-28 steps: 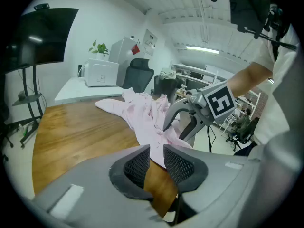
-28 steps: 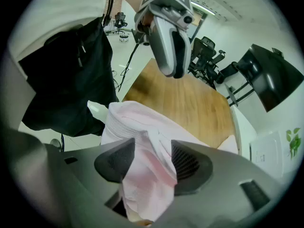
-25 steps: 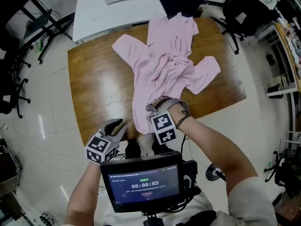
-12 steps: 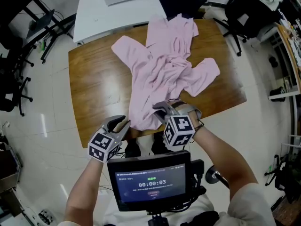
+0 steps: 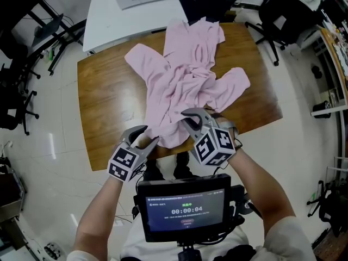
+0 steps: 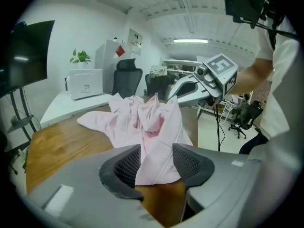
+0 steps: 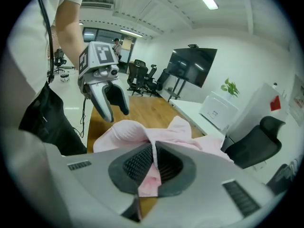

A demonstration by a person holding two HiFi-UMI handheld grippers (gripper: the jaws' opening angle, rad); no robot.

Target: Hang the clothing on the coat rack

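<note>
Pinching a raised fold of the pink garment (image 7: pixel 128 132) flat between them, the fingers (image 7: pixel 137 164) of the right gripper (image 7: pixel 154 163) are closed on the cloth close to its near edge. The left gripper (image 6: pixel 156 161) sits just to the left of it. Its fingers (image 6: pixel 124 163) have just been opening and stand apart, with the garment's near hem hanging between them but pressed by neither pad. The step in hand looks like picking the garment up off the bench (image 5: pixel 109 99): one side is taken, the other not yet. The next move, as I judge it, calls for the left fingers to close on the hem so that both grippers share the weight. Then comes a lift clear of the bench and a carry to the coat rack, which no view shows. The garment is a pale pink, soft, long-sleeved piece, lying crumpled along the middle of the wooden bench from its near edge to its far edge. One sleeve spreads left and the other right, with folds bunched at the centre. Being limp, it will likely sag and trail from wherever it is held.
</note>
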